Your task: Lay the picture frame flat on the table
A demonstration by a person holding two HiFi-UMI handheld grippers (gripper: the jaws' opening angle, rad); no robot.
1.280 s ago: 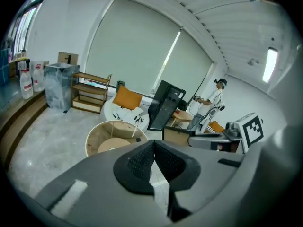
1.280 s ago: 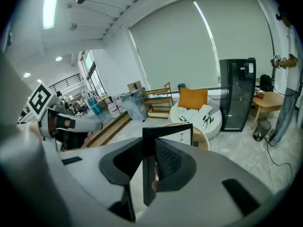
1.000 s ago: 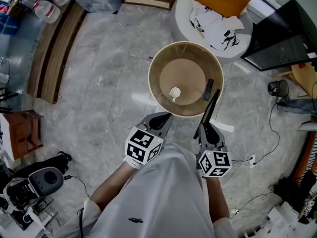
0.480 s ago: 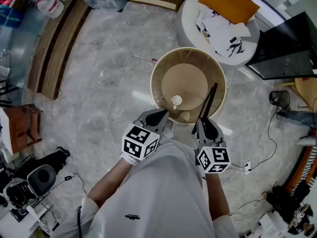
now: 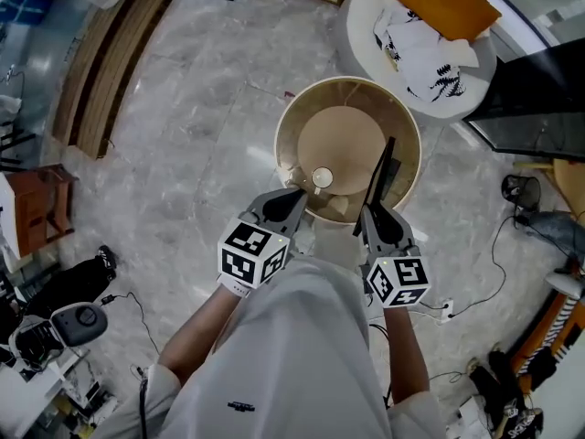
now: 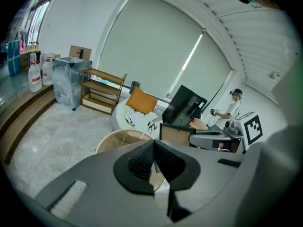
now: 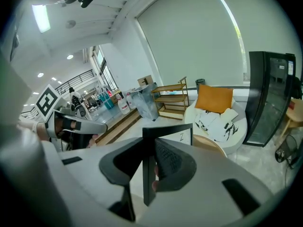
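Observation:
The picture frame (image 5: 378, 183) is thin and black and stands on edge, upright over the near right part of the round tan table (image 5: 291, 126). My right gripper (image 5: 373, 216) is shut on its lower edge. In the right gripper view the frame (image 7: 166, 132) runs between the pads, with its black edge clamped by my right gripper (image 7: 150, 161). My left gripper (image 5: 291, 201) hovers at the table's near rim, shut with nothing in it. In the left gripper view my left gripper (image 6: 154, 161) has its pads touching, and the frame's brown back (image 6: 177, 135) shows to the right.
A small white cup (image 5: 322, 178) stands on the table near its front. A white round seat (image 5: 366, 12) with an orange cushion (image 5: 441, 0) and printed cloth sits beyond the table. A black screen (image 5: 539, 90) stands at the right. Cables (image 5: 498, 263) lie on the marble floor.
Both grippers have moved a little forward toward the table. The frame stays upright in my right gripper and now reaches farther over the tabletop. The left gripper stays shut.

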